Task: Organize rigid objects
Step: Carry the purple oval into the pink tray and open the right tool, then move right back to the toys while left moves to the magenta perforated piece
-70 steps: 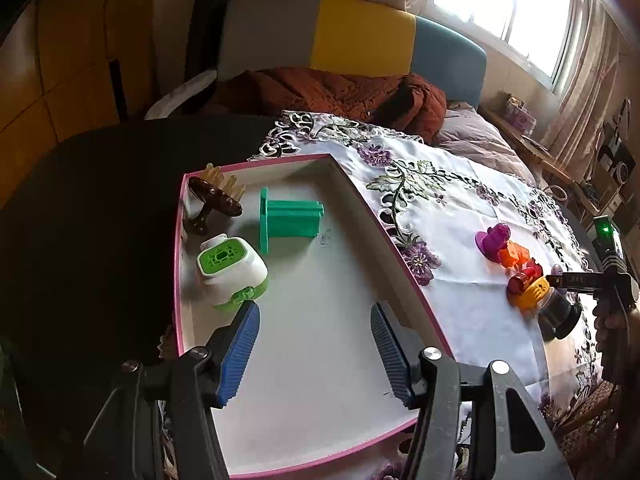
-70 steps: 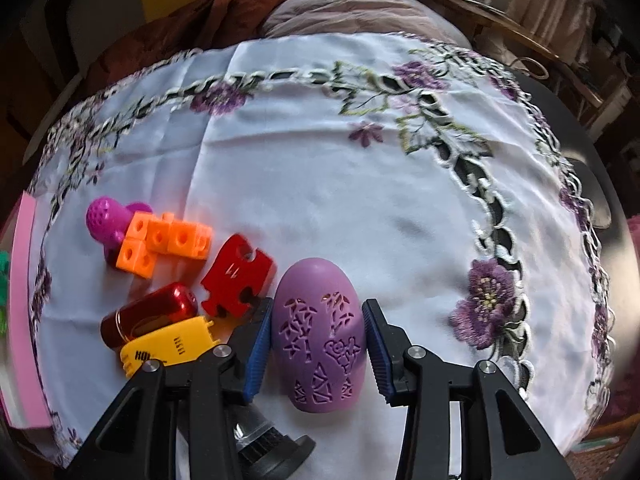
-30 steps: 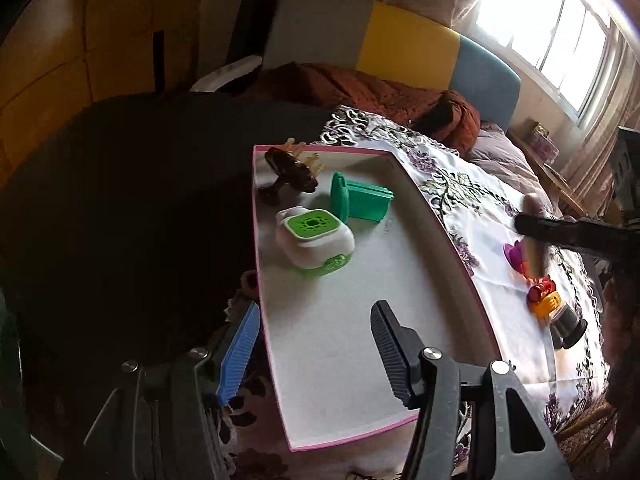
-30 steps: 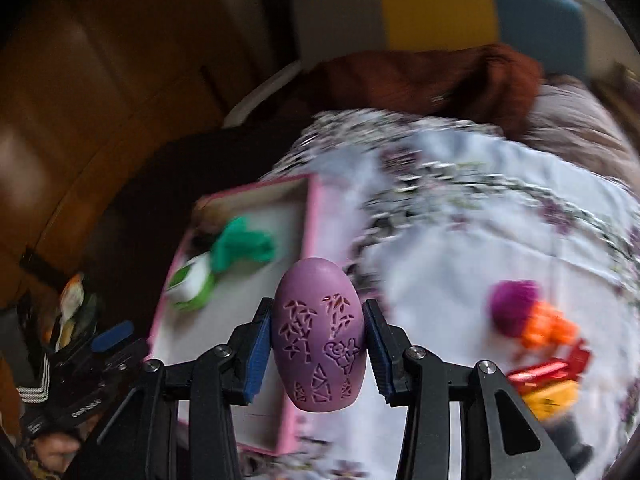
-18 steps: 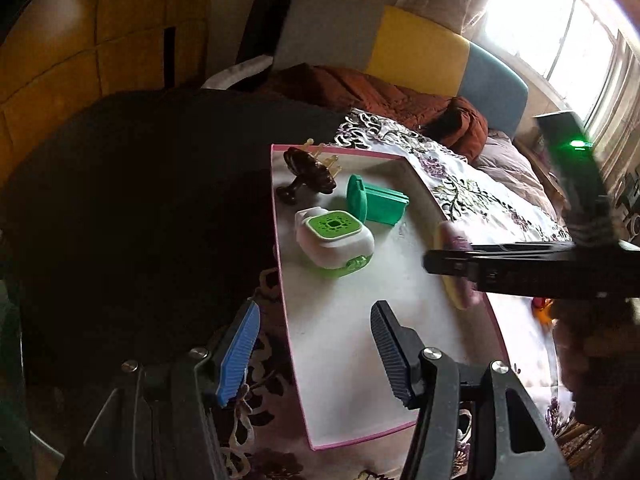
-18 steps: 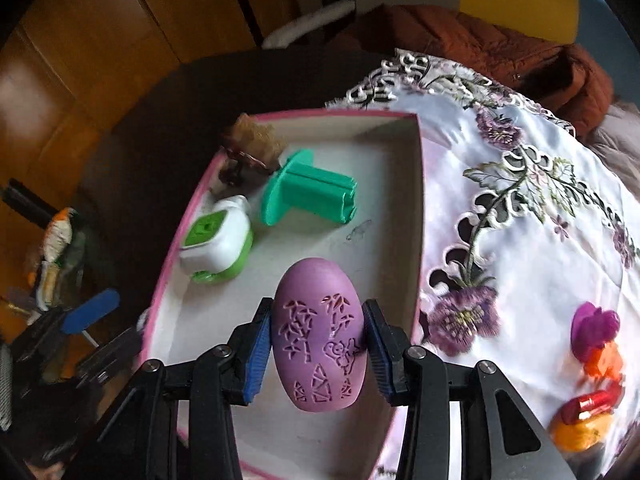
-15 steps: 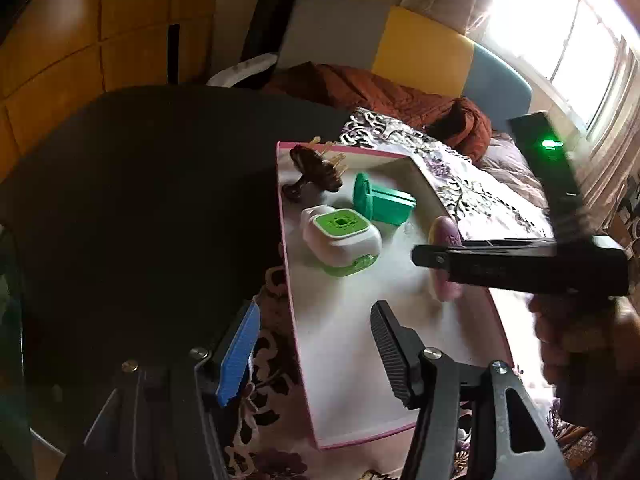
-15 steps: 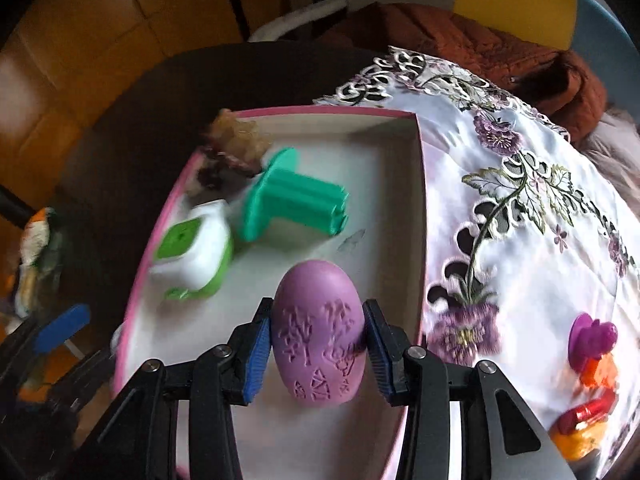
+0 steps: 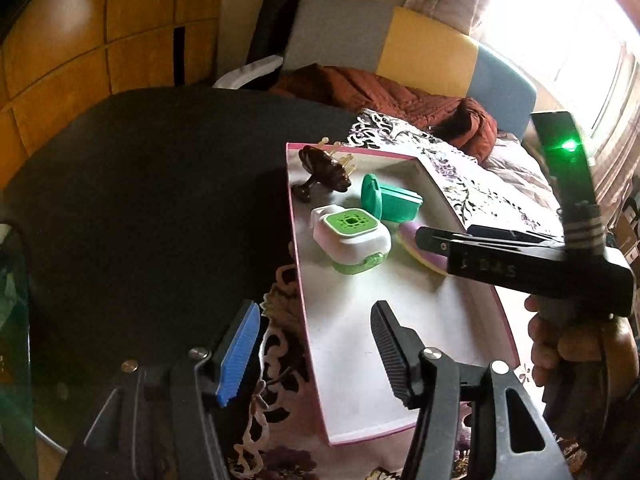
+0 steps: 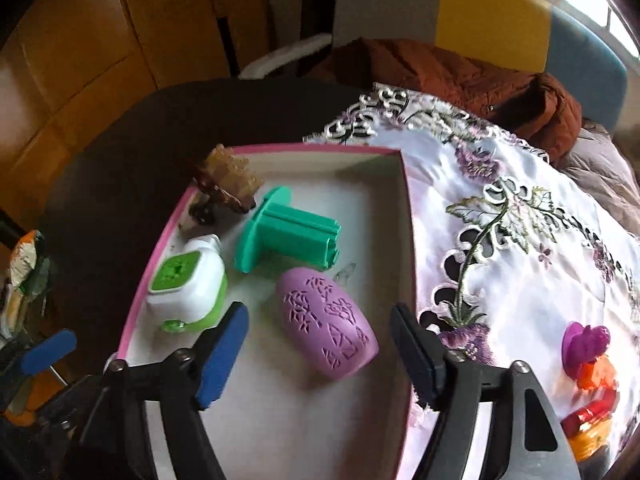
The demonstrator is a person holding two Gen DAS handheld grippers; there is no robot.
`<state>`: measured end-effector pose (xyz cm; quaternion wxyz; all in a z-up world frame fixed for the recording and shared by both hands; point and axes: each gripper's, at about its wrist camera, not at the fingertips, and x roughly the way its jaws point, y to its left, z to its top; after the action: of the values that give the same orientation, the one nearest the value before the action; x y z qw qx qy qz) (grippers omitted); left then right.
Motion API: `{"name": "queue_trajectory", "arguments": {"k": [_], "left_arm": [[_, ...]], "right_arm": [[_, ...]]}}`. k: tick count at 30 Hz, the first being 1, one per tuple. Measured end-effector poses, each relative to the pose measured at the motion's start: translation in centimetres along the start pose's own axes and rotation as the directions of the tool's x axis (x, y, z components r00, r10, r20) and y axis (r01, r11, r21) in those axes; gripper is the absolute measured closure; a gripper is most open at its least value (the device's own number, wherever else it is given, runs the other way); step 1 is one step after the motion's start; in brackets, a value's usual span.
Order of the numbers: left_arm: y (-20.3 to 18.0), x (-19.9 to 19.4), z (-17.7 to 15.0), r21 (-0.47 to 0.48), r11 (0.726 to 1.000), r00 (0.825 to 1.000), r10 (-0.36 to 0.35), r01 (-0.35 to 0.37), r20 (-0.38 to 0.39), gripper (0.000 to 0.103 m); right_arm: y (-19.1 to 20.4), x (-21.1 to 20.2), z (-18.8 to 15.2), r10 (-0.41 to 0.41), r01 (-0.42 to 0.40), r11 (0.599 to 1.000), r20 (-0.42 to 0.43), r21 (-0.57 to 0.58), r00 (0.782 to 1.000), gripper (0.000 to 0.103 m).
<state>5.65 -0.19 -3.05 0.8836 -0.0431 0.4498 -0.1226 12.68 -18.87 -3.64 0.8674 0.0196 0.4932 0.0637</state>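
The left gripper (image 9: 312, 354) hangs spread and empty over the near-left edge of the tray (image 10: 408, 240). The purple egg (image 10: 326, 326) lies in the tray just right of the white-and-green box (image 10: 188, 286), long axis slanting near-right. The right gripper (image 10: 320, 354) is spread around it without touching, so it is the nearer one, and the remaining toys (image 10: 588, 364) lie to its right on the bench.

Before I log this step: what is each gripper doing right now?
Left gripper: open, holding nothing, near the tray's front edge.
Right gripper: open, over the tray; the purple egg-shaped object lies free between its fingers.
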Motion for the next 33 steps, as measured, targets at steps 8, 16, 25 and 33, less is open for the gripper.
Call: {"name": "queue_trajectory", "arguments": {"k": [8,16,25,33], "left_arm": [[-0.9,-0.3,-0.1,0.017,1.0,1.0,-0.004,0.004,0.004,0.044],[-1.6,-0.7,0.0,0.025,0.999,0.999,-0.028,0.027,0.021,0.044],[-3.0,-0.6,0.6,0.037,0.995,0.996,-0.09,0.09,-0.008,0.044],[-6.7,-1.0,1.2,0.15,0.981,0.992,-0.126,0.126,-0.009,0.044]], "right_arm": [[-0.8,-3.0,-1.6,-0.031,0.031,0.999,0.076,0.008,0.997,0.019],[-4.6,-6.5,-2.9,-0.078,0.063,0.994,0.166,0.092,0.983,0.013],[-12.5,-9.2,-5.0,-0.187,0.152,0.964,0.15,0.22,0.971,0.013],[-22.6,-12.8,-7.4,-0.35,0.278,0.877,0.123,0.392,0.929,0.01]]}}
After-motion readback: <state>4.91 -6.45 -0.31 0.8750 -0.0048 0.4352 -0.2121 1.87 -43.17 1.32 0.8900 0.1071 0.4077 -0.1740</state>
